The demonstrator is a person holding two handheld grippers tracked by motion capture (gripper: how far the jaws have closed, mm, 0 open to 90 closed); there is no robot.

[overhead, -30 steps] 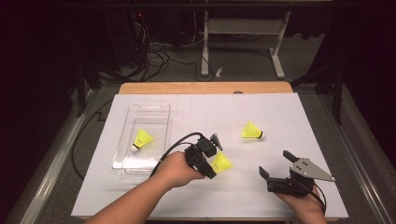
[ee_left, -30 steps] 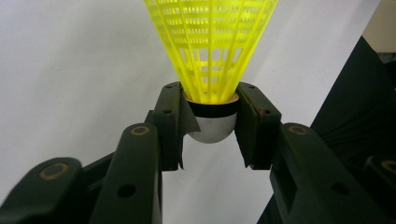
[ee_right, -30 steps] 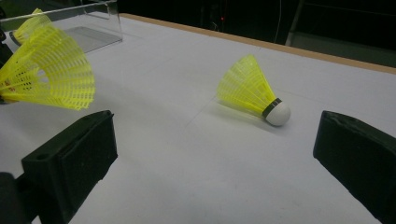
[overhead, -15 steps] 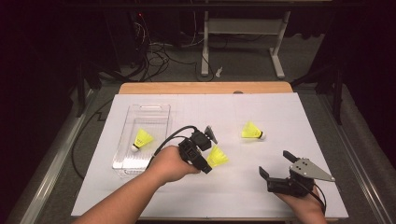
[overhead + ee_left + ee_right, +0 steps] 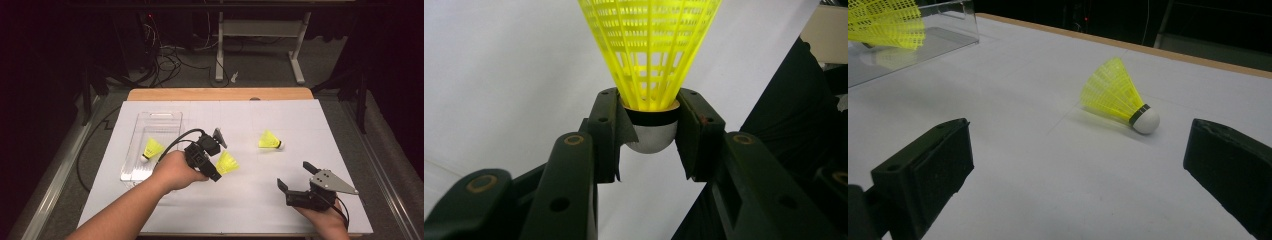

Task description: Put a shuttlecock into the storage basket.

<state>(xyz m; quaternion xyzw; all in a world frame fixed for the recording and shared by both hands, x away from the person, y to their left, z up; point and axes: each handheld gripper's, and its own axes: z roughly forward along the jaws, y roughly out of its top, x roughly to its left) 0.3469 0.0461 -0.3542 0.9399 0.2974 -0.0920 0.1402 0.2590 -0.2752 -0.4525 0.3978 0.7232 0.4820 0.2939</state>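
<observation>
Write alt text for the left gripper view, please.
The left gripper's two black fingers clamp the white cork of a yellow shuttlecock, its mesh skirt fanning upward. Behind it lies the white table sheet.

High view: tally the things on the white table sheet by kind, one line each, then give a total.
Yellow shuttlecocks: 3 (one in the tray, one held by the left claw, one lying loose)
Clear plastic tray: 1
Total: 4
</observation>
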